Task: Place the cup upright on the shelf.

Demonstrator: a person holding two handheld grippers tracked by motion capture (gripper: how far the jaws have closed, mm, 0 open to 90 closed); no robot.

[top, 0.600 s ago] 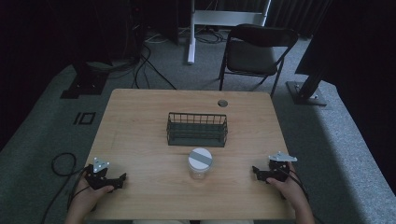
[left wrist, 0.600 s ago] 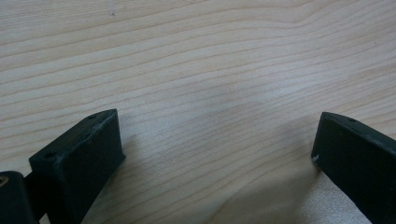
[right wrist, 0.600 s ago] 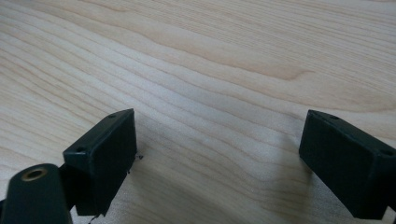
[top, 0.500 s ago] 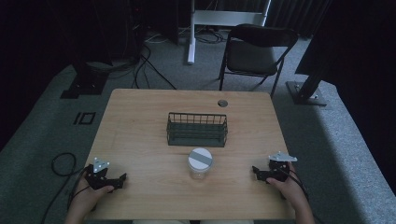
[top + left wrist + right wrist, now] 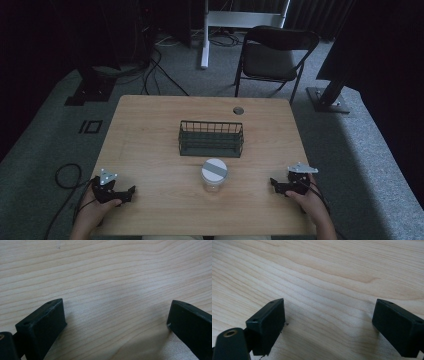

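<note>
Sitting midway between left gripper point(image 5: 131, 192) and right gripper point(image 5: 273, 184), well apart from each: lidded jar point(image 5: 214, 175), standing upright on table point(image 5: 150, 145), just in front of wire basket point(image 5: 211, 138). Resting on wood, both gaping wide, gripping nothing.

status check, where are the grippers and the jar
Left gripper open, empty, on table. Right gripper open, empty. Lidded jar upright between them, untouched; wire basket behind it. Path clear.
</note>
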